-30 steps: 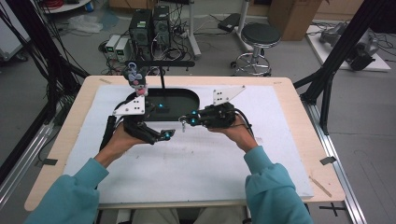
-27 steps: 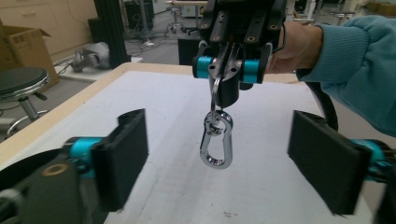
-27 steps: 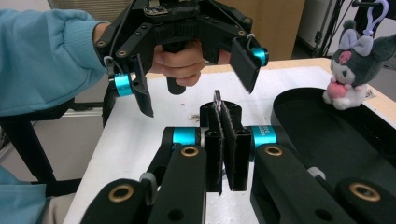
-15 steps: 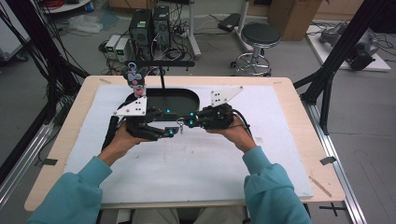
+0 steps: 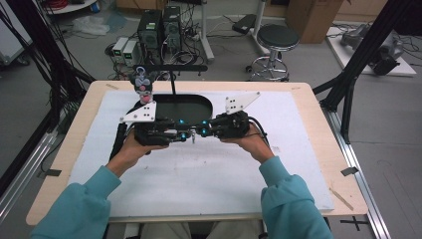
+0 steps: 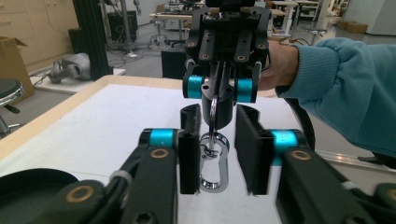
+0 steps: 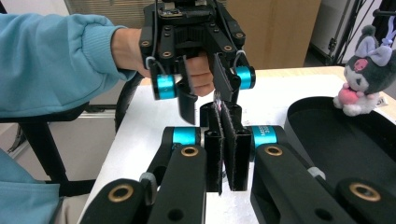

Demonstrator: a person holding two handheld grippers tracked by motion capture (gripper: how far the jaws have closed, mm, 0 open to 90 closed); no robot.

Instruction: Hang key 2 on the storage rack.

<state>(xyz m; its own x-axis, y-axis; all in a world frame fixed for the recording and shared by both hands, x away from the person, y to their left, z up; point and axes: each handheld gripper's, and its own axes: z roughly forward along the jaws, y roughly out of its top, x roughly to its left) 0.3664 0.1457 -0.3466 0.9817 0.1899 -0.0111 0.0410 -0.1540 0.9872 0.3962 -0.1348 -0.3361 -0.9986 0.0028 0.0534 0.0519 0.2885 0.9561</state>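
My two grippers meet tip to tip over the white mat. My right gripper (image 7: 223, 114) is shut on a thin metal key ring (image 6: 212, 112). From that ring a silver carabiner (image 6: 214, 165) hangs down. My left gripper (image 6: 218, 140) has its jaws on either side of the carabiner and they have just been closing. The left pad (image 6: 189, 161) is at the carabiner's edge, while the right pad (image 6: 252, 154) still stands a little off it. In the high view the left gripper (image 5: 171, 134) and right gripper (image 5: 206, 130) face each other with the carabiner (image 5: 193, 136) between them.
A black oval tray (image 5: 191, 102) lies just beyond the grippers, with a small plush toy (image 5: 142, 84) at its far left rim. The white mat (image 5: 209, 179) covers most of the wooden table. A black post stands behind the tray.
The left gripper's jaws have drawn in around the hanging carabiner. Both hands have stayed where they were, and the right gripper keeps its grip.
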